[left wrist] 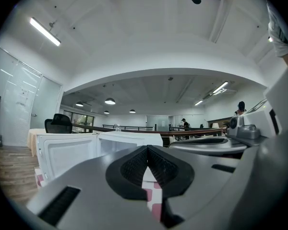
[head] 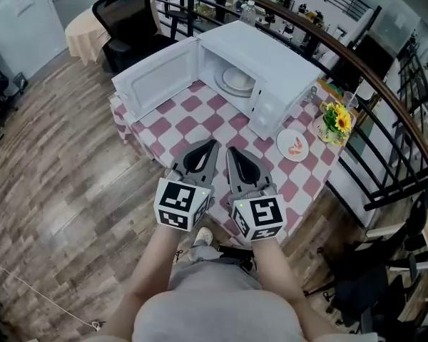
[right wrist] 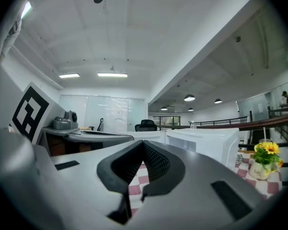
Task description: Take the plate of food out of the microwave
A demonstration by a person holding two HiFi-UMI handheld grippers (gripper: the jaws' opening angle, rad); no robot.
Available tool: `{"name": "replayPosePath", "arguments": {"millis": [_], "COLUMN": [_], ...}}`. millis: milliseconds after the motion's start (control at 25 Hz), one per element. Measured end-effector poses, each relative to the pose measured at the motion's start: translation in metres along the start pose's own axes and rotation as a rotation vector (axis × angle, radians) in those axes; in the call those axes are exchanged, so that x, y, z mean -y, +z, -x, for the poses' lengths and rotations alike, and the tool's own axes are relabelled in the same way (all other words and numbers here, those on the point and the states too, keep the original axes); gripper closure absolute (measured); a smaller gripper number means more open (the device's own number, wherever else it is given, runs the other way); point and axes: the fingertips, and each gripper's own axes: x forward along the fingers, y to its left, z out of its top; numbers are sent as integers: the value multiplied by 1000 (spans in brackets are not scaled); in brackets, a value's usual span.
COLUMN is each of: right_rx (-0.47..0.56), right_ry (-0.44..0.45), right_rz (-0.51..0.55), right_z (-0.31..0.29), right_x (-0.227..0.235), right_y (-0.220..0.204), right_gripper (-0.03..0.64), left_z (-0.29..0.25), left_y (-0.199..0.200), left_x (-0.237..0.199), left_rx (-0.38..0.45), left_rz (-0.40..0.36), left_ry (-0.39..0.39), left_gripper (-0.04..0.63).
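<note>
A white microwave [head: 260, 70] stands on the checked table [head: 192, 120], its door [head: 157, 80] swung wide to the left. Inside it lies a pale round plate [head: 237, 80]; whether food is on it I cannot tell. A small white plate with orange food [head: 294, 145] rests on the table to the right of the microwave. My left gripper [head: 211, 145] and right gripper [head: 232, 152] hover side by side over the table's near edge, both shut and holding nothing. The left gripper view shows the left gripper [left wrist: 147, 147] aimed at the microwave [left wrist: 129, 139]. The right gripper [right wrist: 143, 143] has its pads together.
A vase of yellow flowers [head: 337, 122] stands at the table's right corner, also in the right gripper view as yellow flowers [right wrist: 264, 152]. A dark curved railing [head: 357, 63] runs behind the table. A black office chair [head: 125, 16] and wooden floor lie to the left.
</note>
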Motion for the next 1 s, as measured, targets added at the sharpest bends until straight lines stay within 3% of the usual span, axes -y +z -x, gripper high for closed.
{"name": "replayPosePath", "arguments": {"millis": [480, 1000], "right_rx": [-23, -48], "right_ry": [-102, -185], "right_rz": [-1, 4], "right_z": [-54, -68], "right_x": [41, 58], "right_y": [-10, -18], "right_gripper": [594, 594], "left_z": [-68, -102], "left_y": [-6, -11], "left_x": [-48, -55], "left_rx": [-23, -43], "left_rz": [35, 50], "left_ry": [-71, -158], "left_gripper": [594, 594]}}
